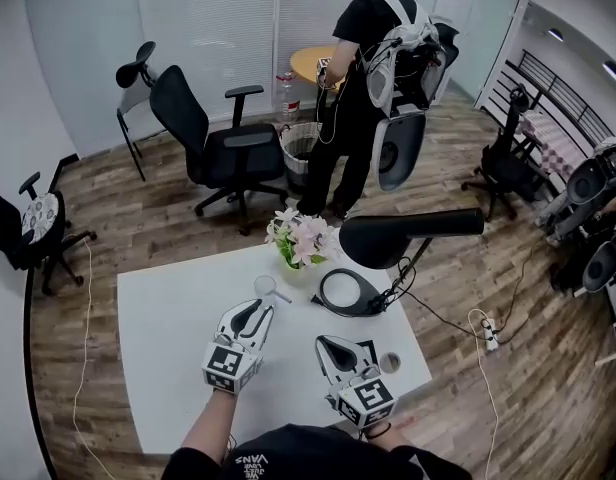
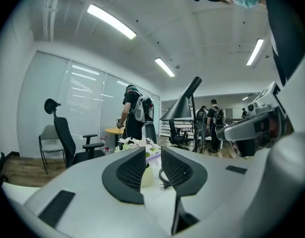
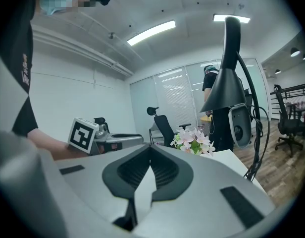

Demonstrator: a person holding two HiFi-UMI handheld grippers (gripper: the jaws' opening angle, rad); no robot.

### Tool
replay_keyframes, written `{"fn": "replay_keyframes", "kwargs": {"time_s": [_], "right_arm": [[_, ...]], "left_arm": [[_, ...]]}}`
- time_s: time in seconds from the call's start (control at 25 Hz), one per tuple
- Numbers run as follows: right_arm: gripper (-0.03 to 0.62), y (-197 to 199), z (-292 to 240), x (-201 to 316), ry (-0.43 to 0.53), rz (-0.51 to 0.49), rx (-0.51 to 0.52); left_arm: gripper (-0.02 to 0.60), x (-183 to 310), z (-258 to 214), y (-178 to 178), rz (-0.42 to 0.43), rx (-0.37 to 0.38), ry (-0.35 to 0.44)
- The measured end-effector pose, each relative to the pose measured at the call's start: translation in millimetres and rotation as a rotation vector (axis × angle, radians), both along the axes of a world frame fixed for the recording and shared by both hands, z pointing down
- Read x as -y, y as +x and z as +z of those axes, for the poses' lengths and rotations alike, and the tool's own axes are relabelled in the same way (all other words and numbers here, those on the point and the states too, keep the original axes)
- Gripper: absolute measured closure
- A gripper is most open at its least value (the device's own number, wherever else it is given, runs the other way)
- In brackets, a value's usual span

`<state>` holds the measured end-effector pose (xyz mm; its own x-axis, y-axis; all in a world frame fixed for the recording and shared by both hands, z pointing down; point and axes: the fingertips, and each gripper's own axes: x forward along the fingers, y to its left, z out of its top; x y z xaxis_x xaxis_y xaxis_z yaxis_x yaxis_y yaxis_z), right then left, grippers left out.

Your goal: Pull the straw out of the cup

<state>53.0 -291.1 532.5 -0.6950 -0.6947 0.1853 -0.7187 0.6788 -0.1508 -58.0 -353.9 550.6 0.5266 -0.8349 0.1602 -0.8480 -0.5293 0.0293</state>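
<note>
White table (image 1: 168, 368) fills the lower part of the head view, set on a wood floor, with black office chairs (image 1: 218, 148) behind it at the left. On the table's left half the left gripper (image 1: 258, 313) has its jaws part-way open; its own view shows a clear gap between the pads, with nothing pressed by them. The clear cup (image 1: 265, 286) stands just beyond its tips, the straw (image 1: 282, 296) slanting out over the rim to the right. Just behind the cup is a pot of pale pink flowers (image 1: 301, 236). Further right, the right gripper (image 1: 326, 346) has its jaws closed together at the tips, empty. A black desk lamp (image 1: 408, 236) stands at the table's far right edge, and a person (image 1: 358, 68) stands beyond the table with their back turned.
</note>
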Motion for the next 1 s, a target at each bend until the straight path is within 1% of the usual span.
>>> {"fn": "replay_keyframes", "kwargs": {"time_s": [0.12, 0.24, 0.36, 0.76, 1.0], "right_arm": [[0.577, 2.6, 0.7, -0.1, -0.005, 0.008, -0.003], [0.577, 6.4, 1.2, 0.6, -0.009, 0.016, -0.005], [0.577, 10.0, 1.5, 1.6, -0.011, 0.026, -0.006], [0.577, 18.8, 4.6, 0.1, -0.024, 0.040, -0.015], [0.577, 28.7, 6.6, 2.7, -0.033, 0.062, -0.021]], "left_arm": [[0.477, 7.3, 7.4, 5.7, 0.019, 0.016, -0.021], [0.416, 11.8, 9.2, 11.0, 0.034, 0.020, -0.027], [0.384, 16.2, 11.4, 11.9, 0.033, 0.023, -0.032], [0.382, 32.9, 29.0, 12.4, 0.031, 0.090, -0.062], [0.382, 44.1, 35.9, 14.2, 0.032, 0.093, -0.075]]}}
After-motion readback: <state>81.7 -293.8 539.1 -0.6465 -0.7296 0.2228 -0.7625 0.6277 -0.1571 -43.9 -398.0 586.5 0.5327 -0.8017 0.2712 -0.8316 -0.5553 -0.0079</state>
